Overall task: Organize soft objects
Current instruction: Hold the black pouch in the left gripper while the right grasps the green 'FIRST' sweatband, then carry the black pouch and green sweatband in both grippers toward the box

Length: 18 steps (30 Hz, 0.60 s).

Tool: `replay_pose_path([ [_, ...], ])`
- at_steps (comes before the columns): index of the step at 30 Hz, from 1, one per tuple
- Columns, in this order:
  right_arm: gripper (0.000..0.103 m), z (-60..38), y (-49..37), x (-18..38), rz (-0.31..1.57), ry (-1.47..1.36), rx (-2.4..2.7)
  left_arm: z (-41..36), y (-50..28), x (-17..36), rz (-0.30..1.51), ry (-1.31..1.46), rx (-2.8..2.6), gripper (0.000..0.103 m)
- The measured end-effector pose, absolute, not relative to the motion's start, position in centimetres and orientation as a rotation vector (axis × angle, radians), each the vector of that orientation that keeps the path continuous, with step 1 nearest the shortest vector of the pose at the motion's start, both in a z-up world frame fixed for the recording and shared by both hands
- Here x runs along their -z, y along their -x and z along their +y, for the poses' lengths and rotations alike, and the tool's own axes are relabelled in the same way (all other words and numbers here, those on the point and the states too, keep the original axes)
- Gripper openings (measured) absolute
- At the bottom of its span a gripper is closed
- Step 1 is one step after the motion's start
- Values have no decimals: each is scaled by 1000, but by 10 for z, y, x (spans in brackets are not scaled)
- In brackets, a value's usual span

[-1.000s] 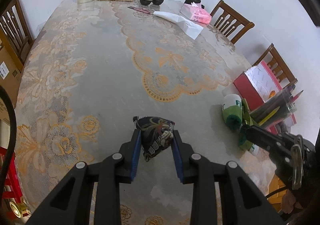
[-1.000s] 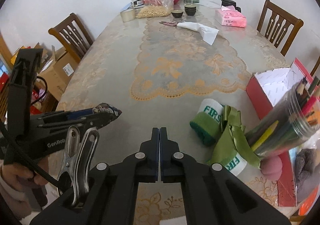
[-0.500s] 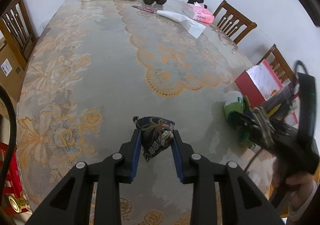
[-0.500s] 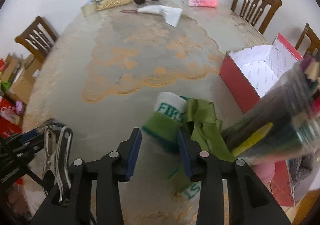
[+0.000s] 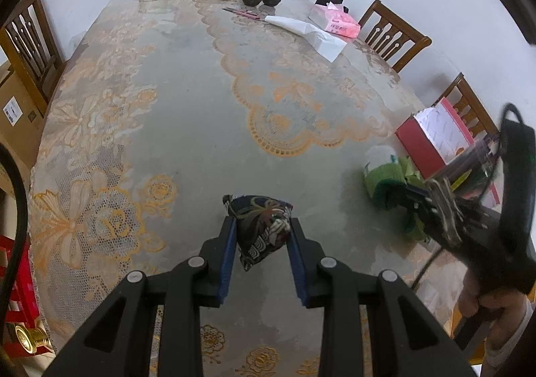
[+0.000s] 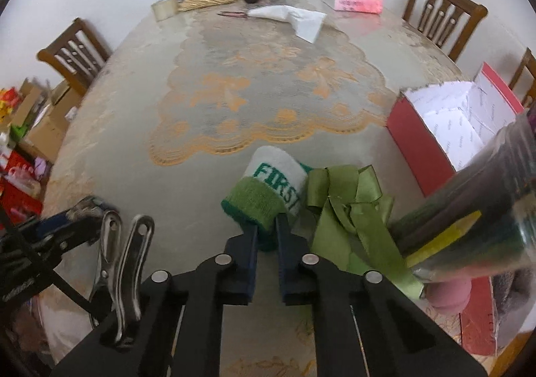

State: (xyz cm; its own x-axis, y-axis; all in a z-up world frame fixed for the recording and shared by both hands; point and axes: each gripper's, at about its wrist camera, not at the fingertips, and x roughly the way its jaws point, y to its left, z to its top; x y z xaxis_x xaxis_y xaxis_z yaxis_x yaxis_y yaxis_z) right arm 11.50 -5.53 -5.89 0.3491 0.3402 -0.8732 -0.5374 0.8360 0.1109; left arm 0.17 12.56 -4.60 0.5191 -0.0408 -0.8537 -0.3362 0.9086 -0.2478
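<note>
Your left hand-held gripper (image 5: 260, 235) clamps a dark patterned beanbag (image 5: 262, 229) above the lace-covered worktop (image 5: 187, 115). Your right hand-held gripper (image 6: 266, 236) pinches the green cuff of a rolled white-and-green sock (image 6: 268, 189) that lies just beside a green ribbon bow (image 6: 348, 206) and near the red box (image 6: 418, 142).

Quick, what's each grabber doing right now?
Left gripper: shut on the patterned beanbag.
Right gripper: shut on the green wristband.
</note>
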Motion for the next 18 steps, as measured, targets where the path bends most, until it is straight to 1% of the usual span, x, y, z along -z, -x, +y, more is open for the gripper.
replay_pose_path([
  [9,8,-60,-77,32,1026,186,-685,113,2,35,1003,387,-153,31],
  [18,8,-89,-52,10,995,151,-706,91,0,18,990,341,-99,31],
])
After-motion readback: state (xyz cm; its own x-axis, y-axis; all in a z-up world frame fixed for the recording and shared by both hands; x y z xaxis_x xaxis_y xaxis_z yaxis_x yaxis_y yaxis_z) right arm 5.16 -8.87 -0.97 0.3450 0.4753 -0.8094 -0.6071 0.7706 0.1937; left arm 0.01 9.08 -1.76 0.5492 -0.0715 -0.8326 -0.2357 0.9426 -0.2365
